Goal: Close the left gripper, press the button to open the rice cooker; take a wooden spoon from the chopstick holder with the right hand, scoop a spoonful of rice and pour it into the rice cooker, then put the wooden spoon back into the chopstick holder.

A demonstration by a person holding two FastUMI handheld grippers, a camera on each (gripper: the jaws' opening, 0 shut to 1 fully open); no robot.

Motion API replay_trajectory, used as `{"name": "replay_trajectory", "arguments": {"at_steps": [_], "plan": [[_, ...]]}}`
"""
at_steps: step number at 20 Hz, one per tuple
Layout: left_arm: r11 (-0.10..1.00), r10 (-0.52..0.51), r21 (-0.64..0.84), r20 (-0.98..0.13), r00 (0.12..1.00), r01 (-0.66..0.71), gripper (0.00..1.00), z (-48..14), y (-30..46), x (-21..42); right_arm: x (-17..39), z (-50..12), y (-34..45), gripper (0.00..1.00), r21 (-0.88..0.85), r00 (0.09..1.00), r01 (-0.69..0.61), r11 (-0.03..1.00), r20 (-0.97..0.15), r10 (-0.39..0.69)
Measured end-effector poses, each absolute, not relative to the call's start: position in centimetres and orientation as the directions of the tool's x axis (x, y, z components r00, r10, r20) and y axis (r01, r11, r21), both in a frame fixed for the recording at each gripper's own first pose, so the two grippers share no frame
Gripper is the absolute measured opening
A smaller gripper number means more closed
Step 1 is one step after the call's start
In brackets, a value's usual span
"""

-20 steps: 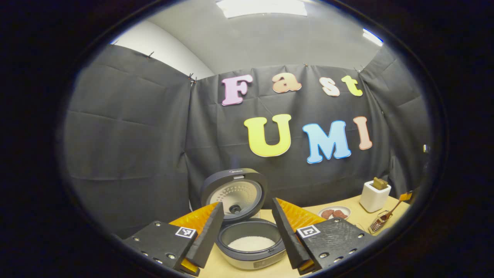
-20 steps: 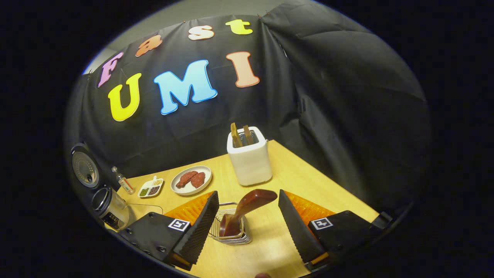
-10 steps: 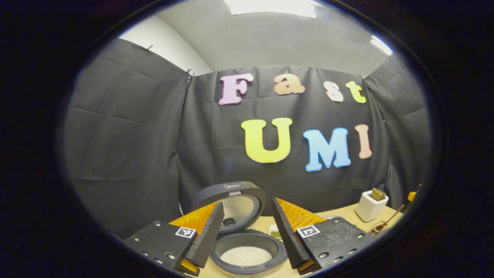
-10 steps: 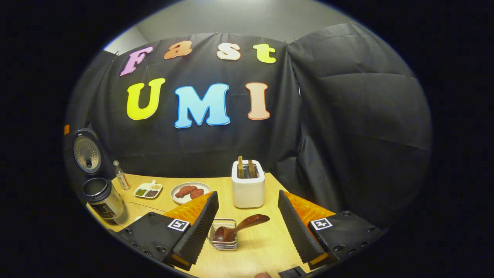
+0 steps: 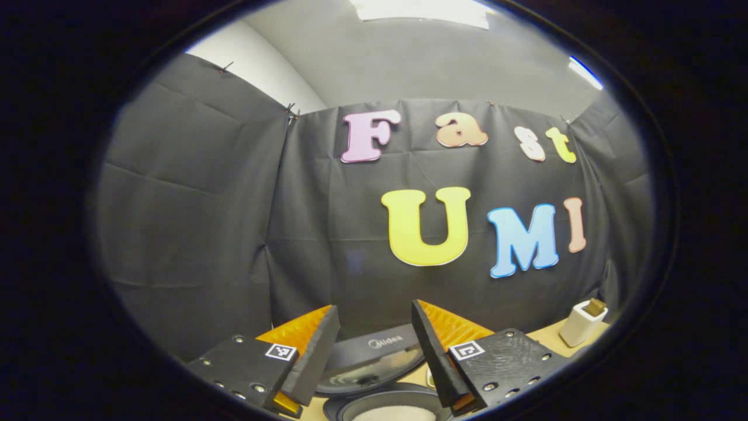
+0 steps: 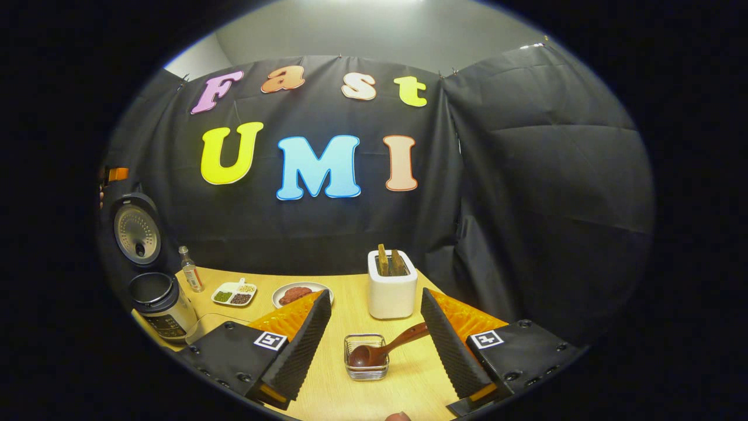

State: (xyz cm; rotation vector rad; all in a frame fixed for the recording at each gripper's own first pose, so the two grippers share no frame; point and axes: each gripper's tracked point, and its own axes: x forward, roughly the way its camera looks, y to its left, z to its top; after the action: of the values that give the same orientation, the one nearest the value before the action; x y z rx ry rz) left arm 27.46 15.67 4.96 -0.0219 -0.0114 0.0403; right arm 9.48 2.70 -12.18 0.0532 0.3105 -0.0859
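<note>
The rice cooker (image 6: 158, 299) stands at the table's left end with its lid (image 6: 137, 231) up. In the left gripper view its lid (image 5: 374, 358) and the pot with white rice (image 5: 394, 414) sit low between the fingers. My left gripper (image 5: 375, 318) is open and empty, above the cooker. The wooden spoon (image 6: 380, 351) rests bowl-down in the wire chopstick holder (image 6: 366, 367), its handle leaning right. My right gripper (image 6: 375, 304) is open, drawn back from the holder, with nothing between its fingers.
A white toaster (image 6: 392, 289) with bread slices stands behind the holder. A plate of meat (image 6: 297, 292), a divided seasoning dish (image 6: 234, 294) and a small bottle (image 6: 190, 275) line the back of the wooden table (image 6: 409, 386). The toaster (image 5: 581, 321) also appears at far right.
The left gripper has tilted upward, so the cooker slid to the bottom of its view. The right gripper pulled back and levelled; the spoon stays in the holder, now farther off.
</note>
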Motion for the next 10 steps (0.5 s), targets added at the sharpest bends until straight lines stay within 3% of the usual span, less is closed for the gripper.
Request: {"name": "replay_trajectory", "arguments": {"at_steps": [5,10], "plan": [[0.999,0.047,-0.022,-0.063,0.997,-0.049,0.8,1.3,16.6,32.0,9.3,-12.5,3.6,0.98,0.015,0.945,0.1,0.995,-0.315,-0.09],[0.994,0.047,-0.094,-0.077,0.996,-0.055,0.81,0.5,16.6,31.5,9.3,-12.0,3.8,0.99,0.008,0.946,0.086,0.996,-0.313,-0.08]]}}
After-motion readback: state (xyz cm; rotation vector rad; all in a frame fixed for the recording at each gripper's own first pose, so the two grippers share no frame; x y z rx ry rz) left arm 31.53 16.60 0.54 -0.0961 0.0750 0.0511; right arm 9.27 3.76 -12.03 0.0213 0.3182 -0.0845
